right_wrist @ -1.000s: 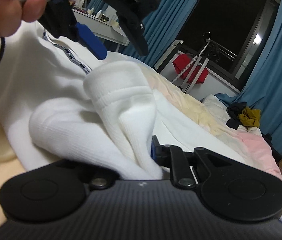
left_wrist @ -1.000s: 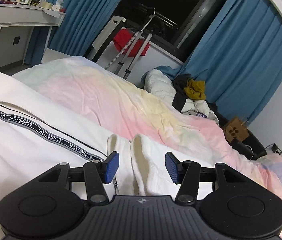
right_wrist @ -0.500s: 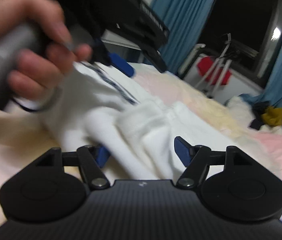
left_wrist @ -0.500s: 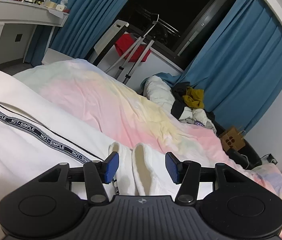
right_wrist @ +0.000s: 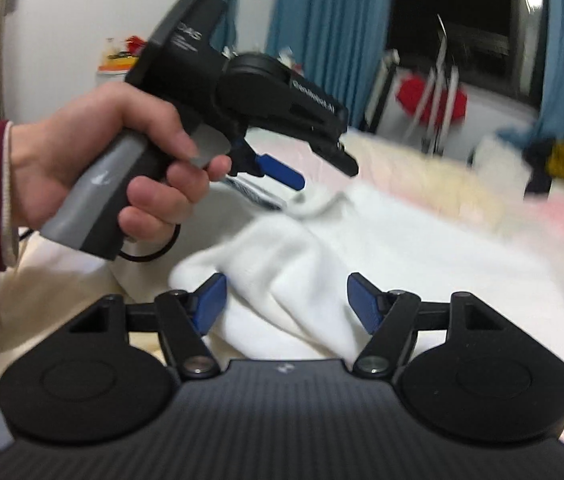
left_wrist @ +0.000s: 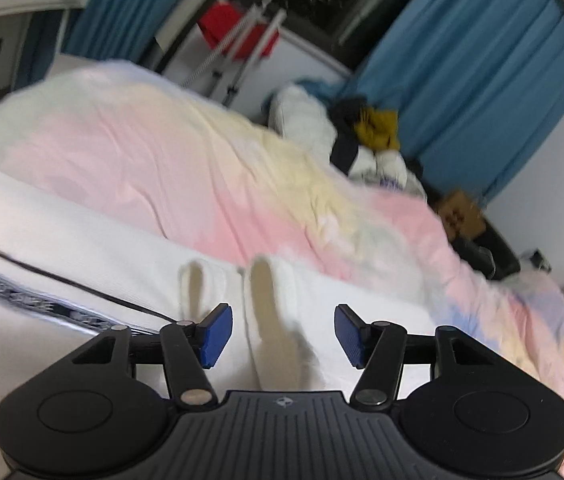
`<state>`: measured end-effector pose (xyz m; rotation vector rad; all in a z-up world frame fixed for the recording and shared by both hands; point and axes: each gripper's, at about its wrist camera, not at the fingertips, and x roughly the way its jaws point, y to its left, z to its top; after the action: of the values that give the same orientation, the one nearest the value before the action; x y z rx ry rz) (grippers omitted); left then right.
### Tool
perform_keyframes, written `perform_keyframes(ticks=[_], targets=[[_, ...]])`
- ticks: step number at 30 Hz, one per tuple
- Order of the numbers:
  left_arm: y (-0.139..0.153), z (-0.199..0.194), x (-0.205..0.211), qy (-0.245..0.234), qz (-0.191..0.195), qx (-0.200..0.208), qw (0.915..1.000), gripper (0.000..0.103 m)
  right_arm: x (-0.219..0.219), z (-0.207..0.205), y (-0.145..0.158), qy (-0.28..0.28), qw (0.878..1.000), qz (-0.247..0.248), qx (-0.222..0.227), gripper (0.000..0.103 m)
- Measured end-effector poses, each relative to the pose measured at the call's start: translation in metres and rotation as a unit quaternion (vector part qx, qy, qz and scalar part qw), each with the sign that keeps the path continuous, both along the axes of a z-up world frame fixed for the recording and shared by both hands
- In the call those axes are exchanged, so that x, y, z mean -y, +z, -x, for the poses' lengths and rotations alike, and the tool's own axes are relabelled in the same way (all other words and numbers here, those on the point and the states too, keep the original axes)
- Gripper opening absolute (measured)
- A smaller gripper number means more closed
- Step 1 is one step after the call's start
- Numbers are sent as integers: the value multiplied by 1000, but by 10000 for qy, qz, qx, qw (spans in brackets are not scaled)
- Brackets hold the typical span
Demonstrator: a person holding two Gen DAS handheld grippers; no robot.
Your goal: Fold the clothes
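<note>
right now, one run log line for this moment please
task: fold clothes | left hand-held gripper: open, over white garment cuffs | right hand-held gripper: open | surface: pastel bedspread

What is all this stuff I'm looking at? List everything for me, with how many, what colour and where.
White knit garment with black lettered stripe: one, white, spread on the bed under both grippers.
Pastel bedsheet: one, pink, yellow and white, covering the bed.
Curtains: blue, beside the dark window.
Red item: one, behind the metal rack by the window.
Clothes heap: white, black and mustard, past the bed's far edge.
Cardboard box: one, brown, beside the bed.
White desk: one, far left.
Left gripper: black, blue pads, open above a cuff.
Right gripper: black, blue pads, open.
Left hand: one, dark red sleeve, holding the left gripper's handle.
</note>
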<state>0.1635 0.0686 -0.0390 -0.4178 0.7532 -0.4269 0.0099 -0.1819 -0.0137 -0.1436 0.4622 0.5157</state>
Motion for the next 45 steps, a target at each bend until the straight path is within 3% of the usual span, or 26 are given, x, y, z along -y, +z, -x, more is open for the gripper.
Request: perform_keyframes(ticks=[2,3,5,7,10,13,15,18,20,23,30,32,34,39,41,44,45], targets=[[-4,-11,10,-211,-5,-124,9997,58,6,-6,-3,-37,9992,-301,-268,67],[-7,-16,16,-259,-81,-178,9995,56,6,-7,-4,-31,9989,-365,-308,61],[-15,-23,22,-286,-203,-290,9990,43,7,-8,-6,-1,9986,-425,-315,45],[-23,-27,21,-256,-187,-387,9987,21,3,-4,-6,16,9992,-357,-181,36],[-20,-26,17,-179,-69,-276,9994,8,-1,2,-2,48,9996,-278,43,25],[-5,-22,8,-33,91,-45,9999,8,0,2,7,132,9989,-394,223,21],[-2,-20,6,27,1,27,10000,8,-1,-2,12,235,9984,-435,291,21],[-20,-25,8,65,-253,-211,9994,8,-7,-10,3,249,9992,-307,-36,21],[-36,-26,8,88,-308,-361,9988,10,-9,-15,-7,218,9990,-240,-315,21],[-39,-18,7,144,-296,-213,9992,14,-7,-19,-13,175,9980,-300,-534,22],[-14,40,-18,832,-56,105,9965,37,0,-16,-11,96,9965,-432,-710,24],[-3,64,-31,1002,-273,138,9945,41,3,-14,-10,67,9958,-495,-767,25],[11,88,-48,1168,-498,234,9916,54,8,-13,-4,40,9954,-624,-724,25],[40,141,-95,1685,-921,458,9803,74,22,-7,16,-28,9936,-973,-575,29],[50,160,-112,1913,-997,456,9754,78,28,-5,23,-55,9924,-1112,-515,36],[58,184,-138,2350,-831,385,9677,80,37,-6,25,-221,9921,-1150,-459,60],[59,191,-146,2502,-733,348,9648,81,39,-8,24,-302,9920,-1135,-467,63]])
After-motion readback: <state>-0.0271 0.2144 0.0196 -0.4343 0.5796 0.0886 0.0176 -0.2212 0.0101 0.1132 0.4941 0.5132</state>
